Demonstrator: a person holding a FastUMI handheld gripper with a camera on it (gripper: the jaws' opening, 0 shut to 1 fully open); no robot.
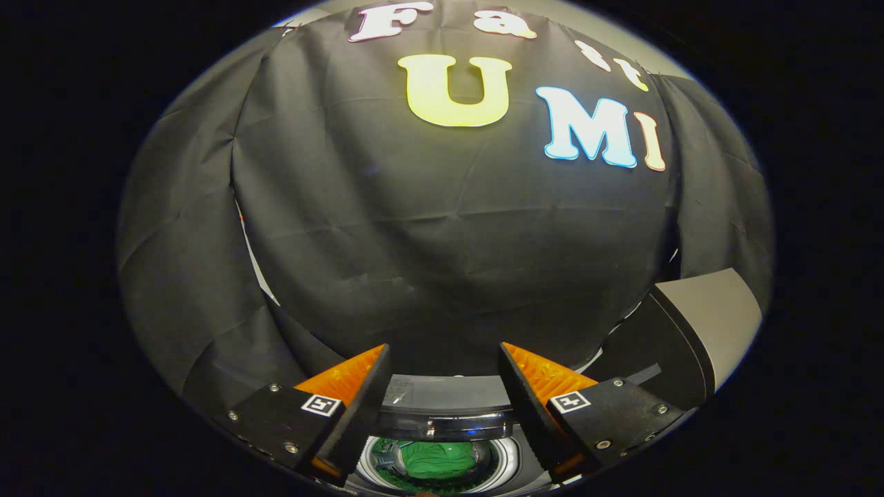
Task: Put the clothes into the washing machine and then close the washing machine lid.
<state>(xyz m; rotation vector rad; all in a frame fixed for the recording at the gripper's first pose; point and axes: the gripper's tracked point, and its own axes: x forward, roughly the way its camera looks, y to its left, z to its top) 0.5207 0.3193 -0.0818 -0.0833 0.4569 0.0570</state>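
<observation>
**Spotter:** Where are you on the task?

**Operator:** My gripper is spread wide with nothing between the fingers. The green clothes are already down in the drum of the washing machine, below and between my fingertips. So I judge the loading done and the closing step next.

**Spotter:** And the lid?

**Operator:** I take the grey and dark panel beyond my right finger to be the lid, standing up and open. It sits at the fisheye's stretched margin, so I'm not certain of its hinge line. The machine's dark control strip lies just ahead of the fingers, above the drum opening.

**Spotter:** What does the next move need?

**Operator:** I'd swing toward that panel, get a finger on its top edge, and push it down over the opening, checking that no cloth hangs over the drum's rim.
</observation>
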